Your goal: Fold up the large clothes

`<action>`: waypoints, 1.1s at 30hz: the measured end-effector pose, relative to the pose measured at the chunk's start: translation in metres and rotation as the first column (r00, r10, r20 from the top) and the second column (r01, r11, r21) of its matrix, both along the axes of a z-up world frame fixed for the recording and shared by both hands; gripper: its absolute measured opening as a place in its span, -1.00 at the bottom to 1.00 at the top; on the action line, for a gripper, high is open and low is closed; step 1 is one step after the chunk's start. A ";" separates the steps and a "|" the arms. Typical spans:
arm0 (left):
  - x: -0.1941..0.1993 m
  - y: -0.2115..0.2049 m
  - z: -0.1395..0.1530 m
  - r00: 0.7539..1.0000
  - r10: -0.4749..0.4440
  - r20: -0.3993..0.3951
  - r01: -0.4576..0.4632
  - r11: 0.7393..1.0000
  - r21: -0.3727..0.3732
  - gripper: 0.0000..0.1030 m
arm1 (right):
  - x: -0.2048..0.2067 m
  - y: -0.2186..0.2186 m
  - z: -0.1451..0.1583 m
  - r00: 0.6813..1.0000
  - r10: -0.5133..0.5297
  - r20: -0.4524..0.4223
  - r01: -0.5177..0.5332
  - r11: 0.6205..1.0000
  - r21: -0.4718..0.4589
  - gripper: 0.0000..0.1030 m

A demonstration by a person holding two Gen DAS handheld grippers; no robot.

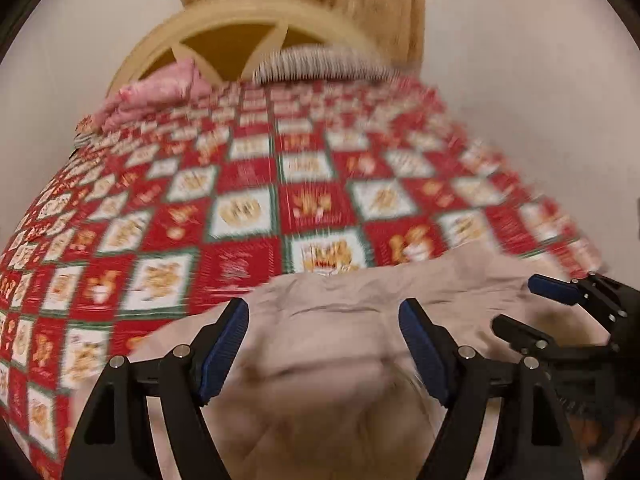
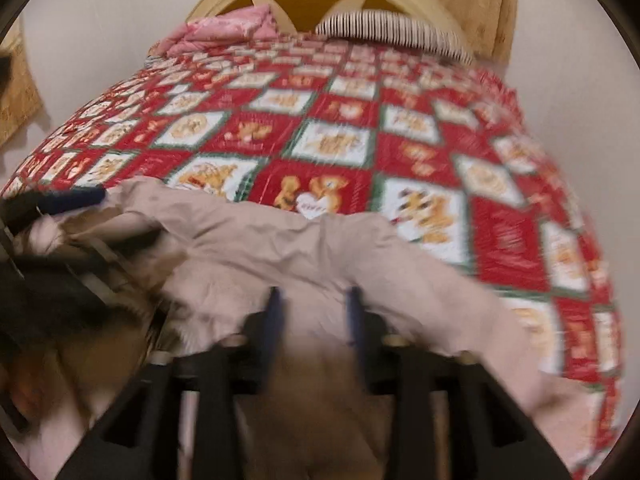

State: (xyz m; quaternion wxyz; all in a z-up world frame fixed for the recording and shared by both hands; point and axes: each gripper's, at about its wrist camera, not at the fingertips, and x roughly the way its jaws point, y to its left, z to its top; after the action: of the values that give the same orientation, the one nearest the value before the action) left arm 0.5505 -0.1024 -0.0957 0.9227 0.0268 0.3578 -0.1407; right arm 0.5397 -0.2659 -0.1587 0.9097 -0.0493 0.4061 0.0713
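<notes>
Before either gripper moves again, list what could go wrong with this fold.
1. The left gripper stands wide open over the beige garment; closing here may pinch several layers at once.
2. The right gripper has bunched fabric between its fingers, narrowly apart, so a pull may slip or drag the garment crooked.
3. The garment lies crumpled near the edge of the red patchwork quilt and could slide off the bed.

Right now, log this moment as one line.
fold large clothes | left gripper open over beige garment | right gripper on garment, grip unclear | bedspread
</notes>
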 end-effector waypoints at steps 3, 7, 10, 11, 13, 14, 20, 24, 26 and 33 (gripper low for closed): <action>-0.064 0.039 0.036 0.998 -0.012 0.058 0.015 0.999 -0.048 0.53 | -0.059 -0.021 0.036 0.999 0.028 0.036 -0.028 1.000 0.003 0.47; -0.170 0.087 0.055 0.995 -0.058 0.079 0.067 0.991 -0.119 0.68 | -0.140 -0.056 0.061 1.000 0.006 0.007 -0.006 0.999 0.049 0.53; -0.257 0.116 0.046 0.992 -0.093 0.090 0.101 0.992 -0.080 0.74 | -0.219 -0.086 0.069 0.999 -0.038 -0.013 0.039 0.995 0.089 0.75; -0.281 0.124 0.040 0.990 -0.100 0.096 0.106 0.993 -0.061 0.75 | -0.235 -0.089 0.069 0.999 -0.047 -0.017 0.049 0.994 0.094 0.79; -0.321 0.143 0.022 0.992 -0.088 0.092 0.090 0.996 -0.023 0.75 | -0.278 -0.101 0.067 0.997 -0.072 -0.032 0.075 0.991 0.109 0.80; -0.337 0.151 0.011 0.993 -0.082 0.083 0.083 0.997 -0.002 0.75 | -0.303 -0.108 0.063 0.996 -0.083 -0.044 0.088 0.988 0.130 0.81; -0.379 0.186 -0.064 0.996 -0.006 -0.084 0.001 0.998 -0.056 0.75 | -0.386 -0.122 0.034 0.978 -0.188 -0.090 0.203 0.959 0.196 0.81; -0.389 0.190 -0.086 0.993 0.013 -0.121 -0.028 0.991 -0.130 0.75 | -0.419 -0.113 0.001 0.966 -0.205 -0.159 0.243 0.929 0.278 0.80; -0.391 0.188 -0.087 0.994 0.002 -0.109 -0.021 0.986 -0.167 0.75 | -0.425 -0.106 -0.014 0.954 -0.221 -0.202 0.272 0.923 0.273 0.62; -0.397 0.169 -0.085 0.995 -0.023 -0.093 0.013 0.994 -0.111 -0.16 | -0.441 -0.098 -0.038 0.945 -0.210 -0.250 0.291 0.889 0.354 -0.13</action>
State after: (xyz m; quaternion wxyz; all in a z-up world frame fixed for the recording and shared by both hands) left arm 0.1540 0.0670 -0.1805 0.9037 -0.0276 0.3922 -0.1697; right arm 0.0983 -0.3644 -0.1967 0.8563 0.1916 0.4784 0.0359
